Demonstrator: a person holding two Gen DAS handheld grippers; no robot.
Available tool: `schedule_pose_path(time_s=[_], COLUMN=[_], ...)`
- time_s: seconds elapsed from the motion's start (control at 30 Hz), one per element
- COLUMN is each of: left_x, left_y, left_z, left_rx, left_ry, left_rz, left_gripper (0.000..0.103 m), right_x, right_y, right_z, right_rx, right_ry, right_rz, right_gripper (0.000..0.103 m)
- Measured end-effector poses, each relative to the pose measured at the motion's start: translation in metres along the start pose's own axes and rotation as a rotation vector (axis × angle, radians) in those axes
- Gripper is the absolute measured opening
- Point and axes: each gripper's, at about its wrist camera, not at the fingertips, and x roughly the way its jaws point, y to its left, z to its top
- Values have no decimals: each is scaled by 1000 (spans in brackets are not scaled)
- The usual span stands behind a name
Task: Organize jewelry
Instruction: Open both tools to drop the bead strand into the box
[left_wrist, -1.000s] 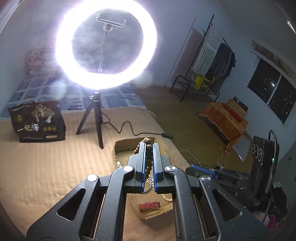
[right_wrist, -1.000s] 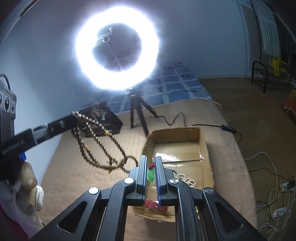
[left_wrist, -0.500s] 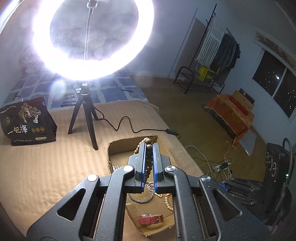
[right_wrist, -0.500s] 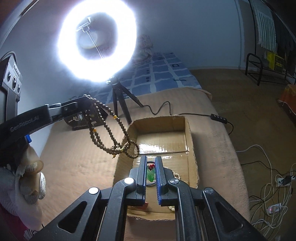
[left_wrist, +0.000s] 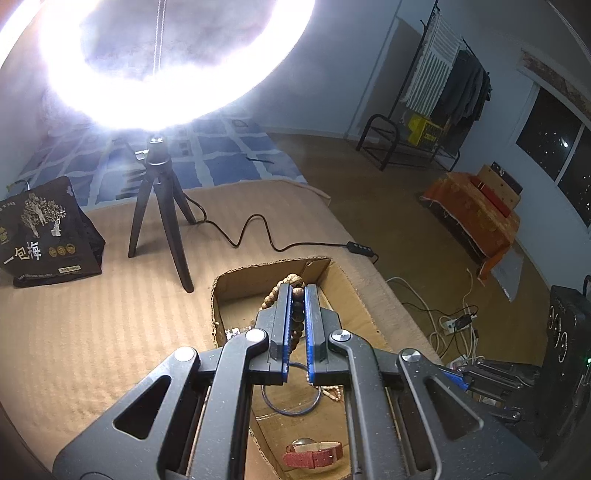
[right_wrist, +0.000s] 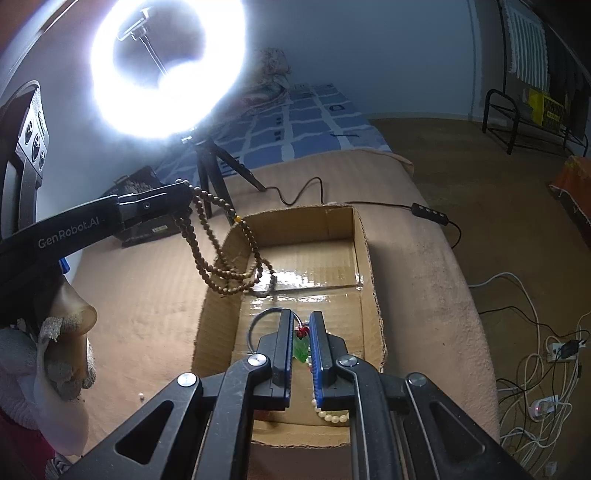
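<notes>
My left gripper is shut on a long brown bead necklace. In the right wrist view the left gripper holds the brown bead necklace so its loops hang over the left wall of the open cardboard box. My right gripper is shut on a green pendant with a red knot, above the box. In the box lie a thin dark bangle, a red-strap watch and a pale bead bracelet.
The box stands on a tan blanket. A bright ring light on a black tripod stands behind it, its cable running right. A black bag sits at the left. Cables and a power strip lie on the floor.
Both grippers have moved forward and lower over the box. The hanging bead necklace has swung from left of the box to over its left wall and inside.
</notes>
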Motion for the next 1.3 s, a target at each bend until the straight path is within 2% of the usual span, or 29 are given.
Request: schedule_pose_path(time_s=[0.7, 0.77, 0.83, 0.87, 0.9, 0.97, 1.1, 1.17, 1.3], left_x=[33, 35, 36, 36, 37, 36, 33, 32, 29], left_y=[-4, -3, -3, -3, -2, -1, 2, 3, 5], left_z=[-7, -8, -9, -9, -9, -10, -10, -10, -11], left_rx=[-12, -12, -11, -10, -11, -17, -24, -26, -30], left_ry=[59, 63, 72, 74, 75, 72, 69, 71, 72], left_rz=[4, 8, 13, 15, 19, 17, 25, 29, 37], left_gripper=[4, 4, 4, 7, 13, 37, 38, 38, 38], right_x=[22, 23, 23, 24, 24, 24, 24, 23, 21], right_y=[-9, -9, -8, -8, -8, -7, -5, -3, -2], right_z=[-6, -6, -6, -6, -6, -7, -7, -7, -6], right_rx=[1, 0, -5, -5, -5, -6, -13, -15, -16], right_ry=[66, 61, 61, 61, 62, 65, 62, 55, 45], right_rz=[-23, -33, -38, -37, -37, -38, -49, -53, -66], right_gripper=[9, 24, 26, 27, 29, 41, 58, 72, 80])
